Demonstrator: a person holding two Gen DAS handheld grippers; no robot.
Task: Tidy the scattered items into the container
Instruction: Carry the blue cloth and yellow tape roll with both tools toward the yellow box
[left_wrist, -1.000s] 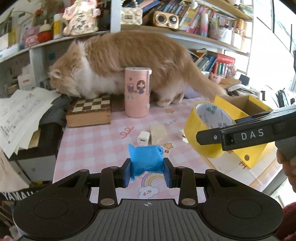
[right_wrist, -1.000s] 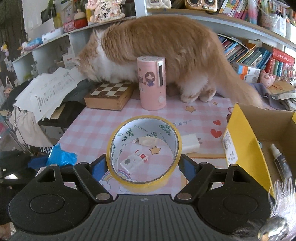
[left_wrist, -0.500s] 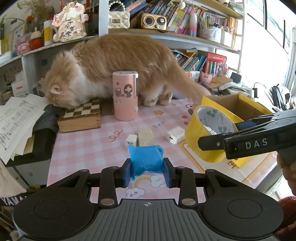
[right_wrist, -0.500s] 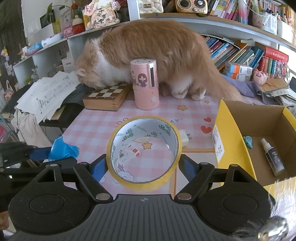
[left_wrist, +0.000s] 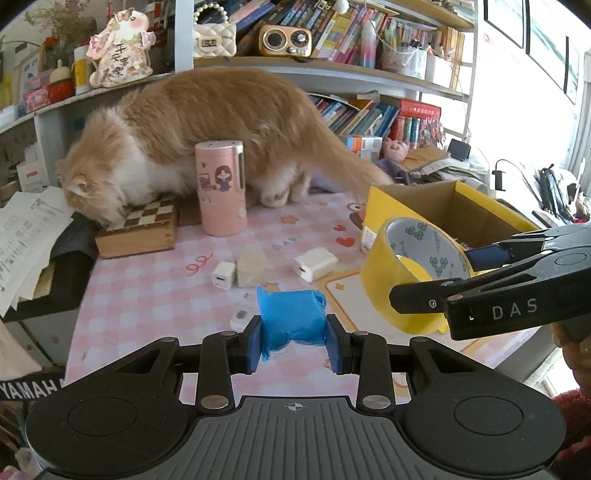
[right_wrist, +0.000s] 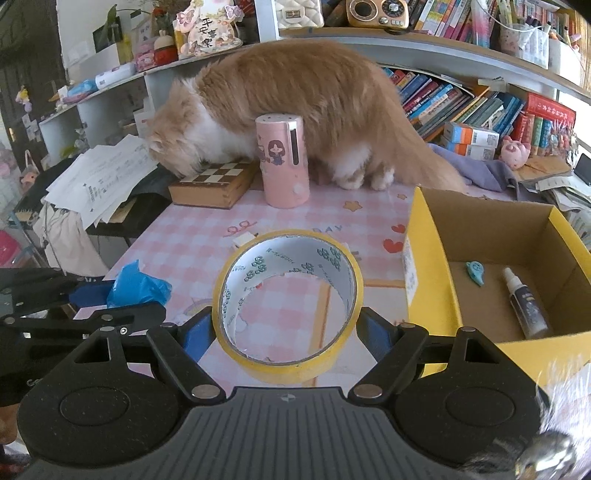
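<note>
Both loads have drifted toward the yellow box (right_wrist: 424, 258) over the last second, which now fills more of the right wrist view. The right tongs (right_wrist: 288, 328) stay clenched on the yellow tape roll (right_wrist: 288, 295), carried above the desk (right_wrist: 192, 236) just beside the box's near wall. The left tongs (left_wrist: 293, 341) stay clenched on the blue wad (left_wrist: 291, 317), farther from the box. Two chargers (left_wrist: 316, 262) lie on the desk, well short of the box; the cat (left_wrist: 221, 122) stands beyond it. My judgement: drops come next, tape first.
</note>
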